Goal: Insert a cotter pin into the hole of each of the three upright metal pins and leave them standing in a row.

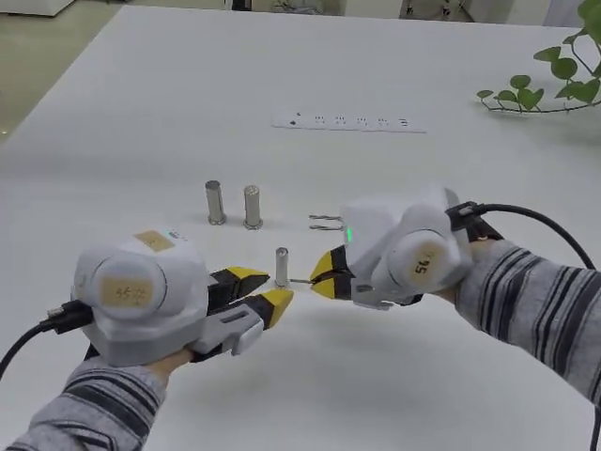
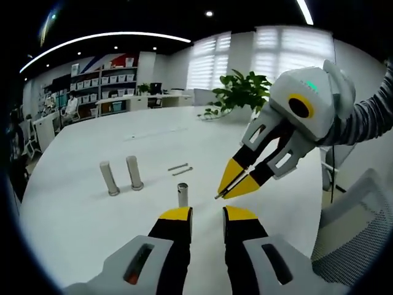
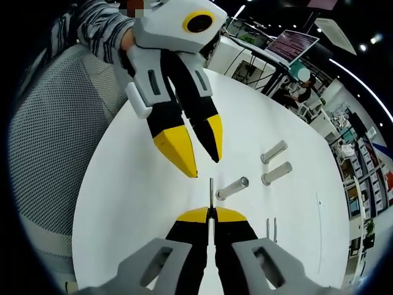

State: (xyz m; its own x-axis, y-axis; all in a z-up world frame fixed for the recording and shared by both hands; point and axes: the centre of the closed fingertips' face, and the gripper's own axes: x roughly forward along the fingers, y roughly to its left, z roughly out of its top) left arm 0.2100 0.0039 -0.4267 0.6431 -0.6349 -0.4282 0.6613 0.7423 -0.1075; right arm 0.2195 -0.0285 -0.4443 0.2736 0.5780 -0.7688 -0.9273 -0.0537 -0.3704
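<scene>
A thin wire cotter pin is held pinched between the closed, yellow-tipped jaws of the right gripper. Its free end is pointed at the nearest metal pin, a short, smooth steel cylinder standing upright on the matte white table. The wire's tip is seen just beside the cylinder's side; whether they touch cannot be told.

The left gripper is held with its jaws apart and nothing between them. Its wedge-shaped tips are placed near that same pin, on the side facing away from the right gripper.

Two other metal pins, taller and equally polished, stand side by side farther back, apart from the nearest one. Two spare cotter pins lie flat on the table just to the right of them. A flat white power strip is seen beyond, and a leafy green plant at the far right edge.
</scene>
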